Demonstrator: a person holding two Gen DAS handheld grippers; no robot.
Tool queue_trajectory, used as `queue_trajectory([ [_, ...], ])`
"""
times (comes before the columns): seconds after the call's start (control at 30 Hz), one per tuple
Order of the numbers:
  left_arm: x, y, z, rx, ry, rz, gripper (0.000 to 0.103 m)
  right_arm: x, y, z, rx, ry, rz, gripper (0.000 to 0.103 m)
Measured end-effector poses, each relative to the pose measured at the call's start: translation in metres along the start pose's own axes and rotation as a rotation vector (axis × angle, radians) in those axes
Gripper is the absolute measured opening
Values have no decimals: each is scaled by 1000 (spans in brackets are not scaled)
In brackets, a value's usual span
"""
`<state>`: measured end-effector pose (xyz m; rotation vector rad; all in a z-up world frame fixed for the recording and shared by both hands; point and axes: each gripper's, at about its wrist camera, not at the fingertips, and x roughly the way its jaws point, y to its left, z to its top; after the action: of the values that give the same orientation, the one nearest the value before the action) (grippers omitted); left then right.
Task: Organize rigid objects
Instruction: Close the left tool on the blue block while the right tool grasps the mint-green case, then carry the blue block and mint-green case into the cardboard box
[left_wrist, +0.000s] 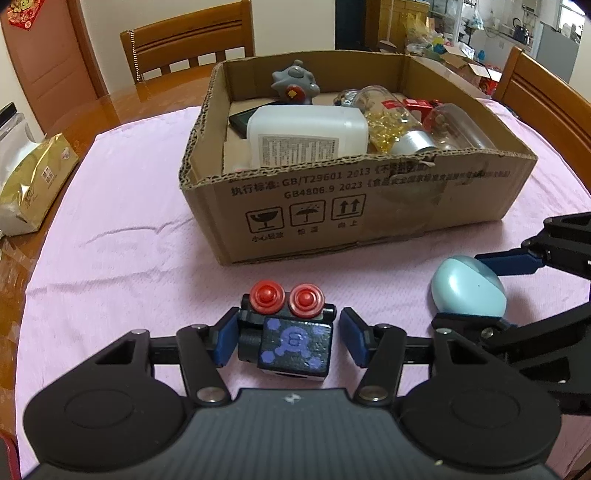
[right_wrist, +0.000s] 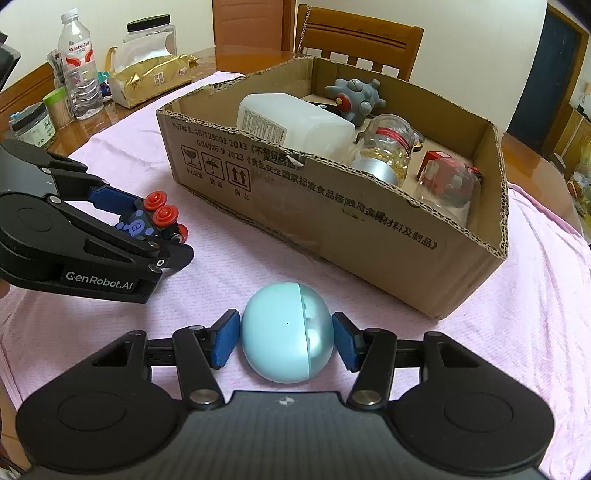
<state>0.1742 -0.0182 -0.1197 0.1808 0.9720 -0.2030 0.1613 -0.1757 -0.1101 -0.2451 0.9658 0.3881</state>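
1. Carrier: table (right_wrist: 192, 62) covered by a pink cloth (left_wrist: 122, 229). A cut-down cardboard box (left_wrist: 369, 206) sits on the cloth toward the far edge, open side up.
2. Box contents: white plastic jug (left_wrist: 306, 134) lying on its side; grey spiky toy (left_wrist: 293, 83) at the far wall; jar of yellow capsules (left_wrist: 391, 122) lying on its side; clear jar (left_wrist: 461, 127) lying next to it; small red item (left_wrist: 417, 107) behind them.
3. Left gripper (left_wrist: 288, 338): jaws straddle a black toy block (left_wrist: 291, 343) with purple markings and two red knobs, which sits on the cloth near the near edge. Left pad lies against the block; a thin gap shows at the right pad. Not clamped.
4. Right gripper (right_wrist: 286, 338): both blue pads press the sides of a pale blue egg-shaped object (right_wrist: 286, 332). Closed on it. The egg is just beside the toy block, between it and the cloth's right edge, in front of the box.
5. Off the cloth, far left corner of the table: gold packet (right_wrist: 151, 79), water bottle (right_wrist: 79, 62), clear canister (right_wrist: 149, 38), small jars (right_wrist: 33, 125).
6. Wooden chair (right_wrist: 358, 40) stands behind the far edge.
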Motion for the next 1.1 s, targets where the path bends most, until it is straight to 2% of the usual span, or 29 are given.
queue_trajectory([
  [0.7,-5,3,5,98,60,-67,53,1,-5,4,-3,37,19,59],
  [1.1,-36,-1,17,159,70,-129,53,-22,-6,12,-80,31,54,58],
])
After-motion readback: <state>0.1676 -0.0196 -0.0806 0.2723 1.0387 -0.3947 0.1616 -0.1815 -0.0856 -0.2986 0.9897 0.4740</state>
